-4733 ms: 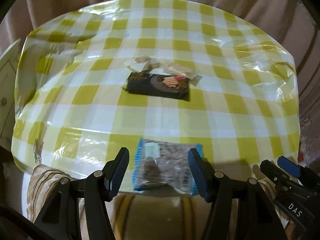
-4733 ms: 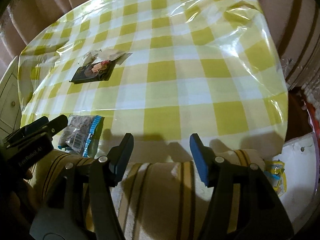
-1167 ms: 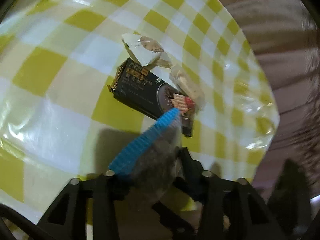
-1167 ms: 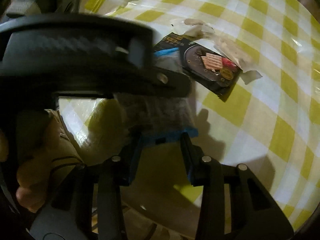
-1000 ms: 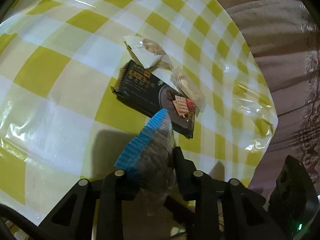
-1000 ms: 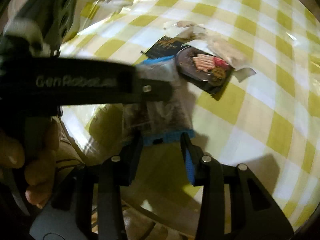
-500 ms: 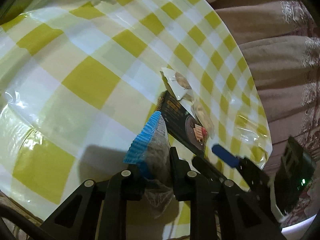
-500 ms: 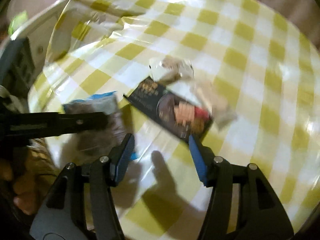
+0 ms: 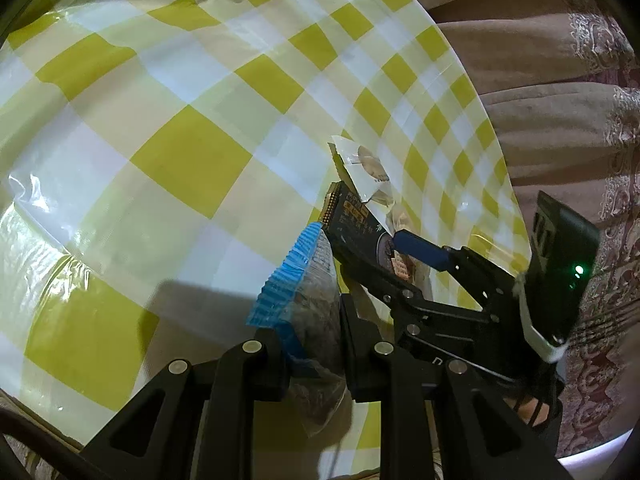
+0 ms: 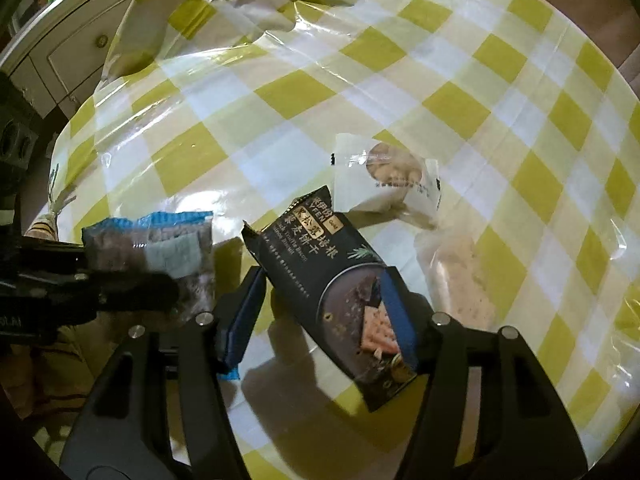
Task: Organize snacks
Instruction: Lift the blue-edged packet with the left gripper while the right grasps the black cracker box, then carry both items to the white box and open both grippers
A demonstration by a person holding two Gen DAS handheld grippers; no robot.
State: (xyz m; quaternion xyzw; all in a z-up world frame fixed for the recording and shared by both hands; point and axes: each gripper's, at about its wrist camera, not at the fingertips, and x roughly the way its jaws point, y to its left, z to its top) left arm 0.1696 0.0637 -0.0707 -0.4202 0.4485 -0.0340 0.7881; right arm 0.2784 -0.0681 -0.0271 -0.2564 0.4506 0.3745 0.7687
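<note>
A round table [image 10: 280,92] under a yellow-and-white checked cloth with a clear plastic cover fills both views, with draped brownish fabric [image 9: 560,92] behind it and a pale cabinet [image 10: 76,52] at one side. The left gripper [image 9: 312,344] is clamped tight on the blue-edged snack bag [image 9: 304,292], which stands up between its fingers above the cloth, its crimped top close to the corner of the dark cracker packet [image 10: 332,280]. A second ago the right gripper [image 10: 320,312] was nearly closed at the bottom edge of that same bag; it has since let go and swung across to the dark packet, and its jaws are opening, one blue pad on either side of the packet's lower half, nothing pinched yet as far as the right wrist view shows. The packet lies flat on the cloth, with a white cookie wrapper [image 10: 384,184] overlapping its far end and a clear-wrapped biscuit [image 10: 460,280] just beside it. So the two-handed hold on the bag looks finished: the left alone carries it, and the right seems free to steady or pick up the dark packet. I judge the sorting is at an early stage, the bag not yet set down with the other three snacks
</note>
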